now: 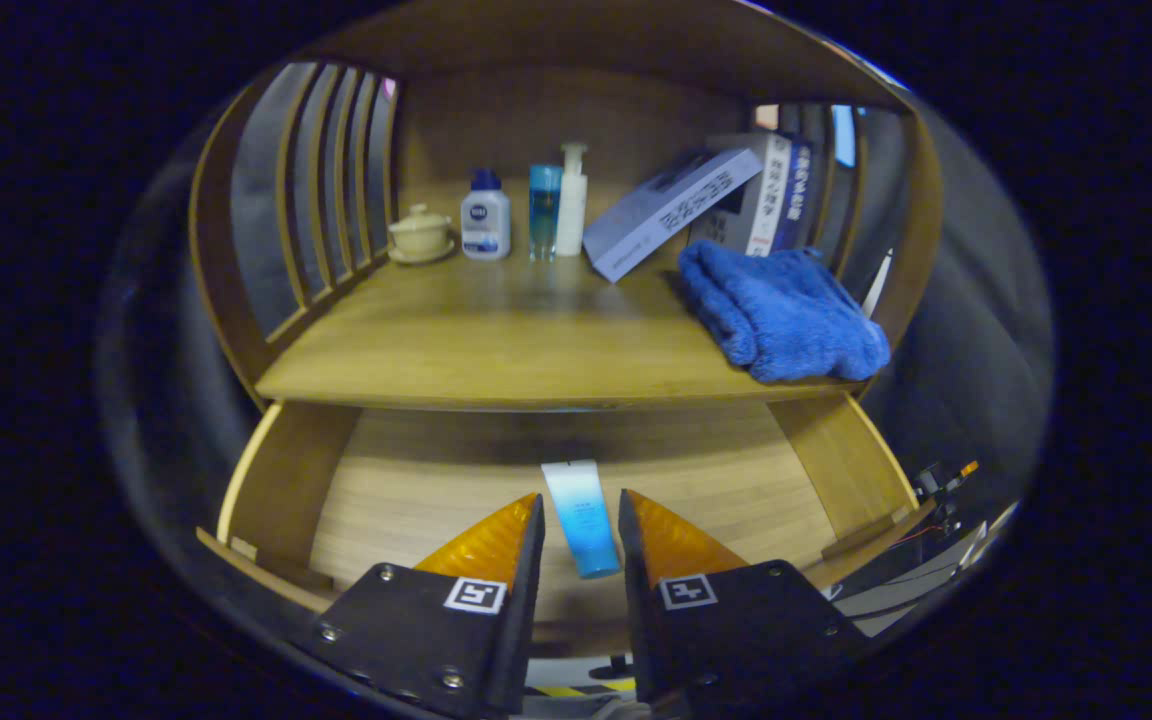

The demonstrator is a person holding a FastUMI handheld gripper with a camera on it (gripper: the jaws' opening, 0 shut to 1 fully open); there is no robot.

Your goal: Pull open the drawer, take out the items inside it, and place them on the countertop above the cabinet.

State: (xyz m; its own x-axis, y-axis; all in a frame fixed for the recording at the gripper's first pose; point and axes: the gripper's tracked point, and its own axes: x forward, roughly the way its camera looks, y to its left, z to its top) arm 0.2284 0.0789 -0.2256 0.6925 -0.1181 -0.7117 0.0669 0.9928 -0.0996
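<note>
The gripper [581, 520] is held spread, fingers flanking the blue tube [581, 515] without visibly pressing it, likely lined up for a pinch. The tube is seen lying in the open drawer [416, 490]; above waits the countertop [496, 340], partly crowded by a towel [781, 315].

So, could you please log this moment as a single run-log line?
drawer: open | tube: lying in drawer, between fingers | hand-held gripper: open, straddling tube, contact unclear | countertop: tube not yet placed
</note>
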